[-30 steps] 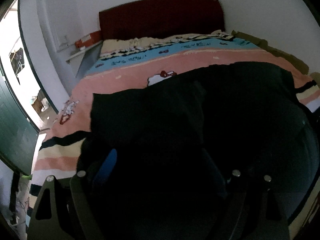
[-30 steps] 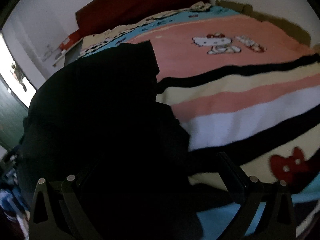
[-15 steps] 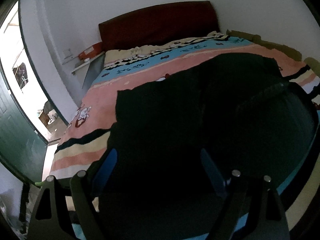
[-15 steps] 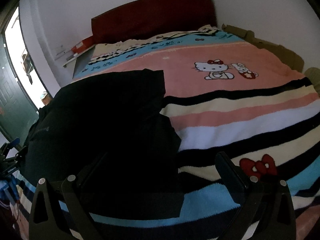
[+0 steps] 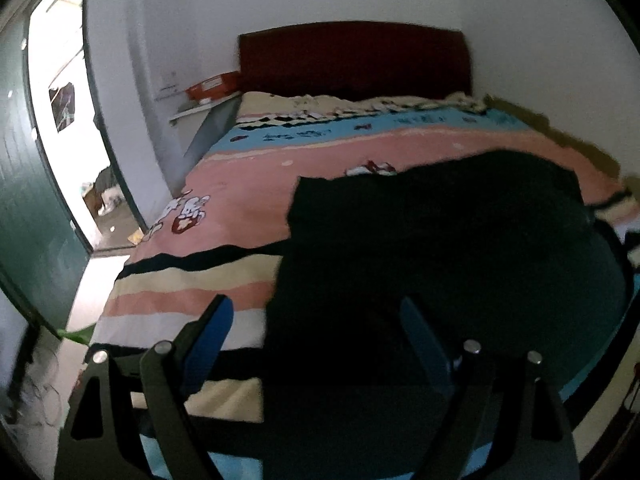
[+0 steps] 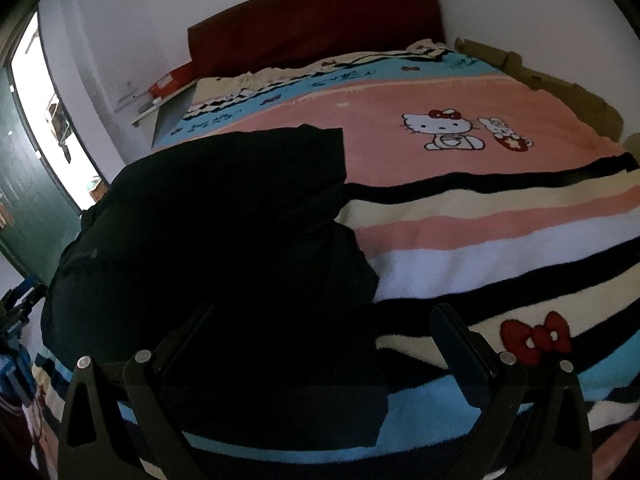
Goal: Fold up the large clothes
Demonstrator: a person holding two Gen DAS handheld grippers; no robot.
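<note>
A large black garment [image 5: 440, 248] lies in a folded heap on the striped Hello Kitty bedspread [image 5: 224, 208]. In the left wrist view it fills the right and middle. My left gripper [image 5: 316, 316] is open, its blue-lined fingers [image 5: 208, 340] spread above the garment's near left edge, holding nothing. In the right wrist view the garment [image 6: 224, 232] covers the left half of the bedspread [image 6: 480, 216]. My right gripper [image 6: 324, 328] is open over the garment's near right edge, empty. The left gripper [image 6: 16, 312] shows at the far left edge there.
A dark red headboard [image 5: 352, 56] stands against the white wall. An orange box [image 5: 212, 86] sits on a shelf left of the bed. A green door [image 5: 28, 184] stands open at the left. The bed's right side [image 6: 500, 160] is bare blanket.
Both grippers have pulled back and up from the garment toward the foot of the bed. The garment now lies flat on the blanket, and more bedspread shows near both grippers.
</note>
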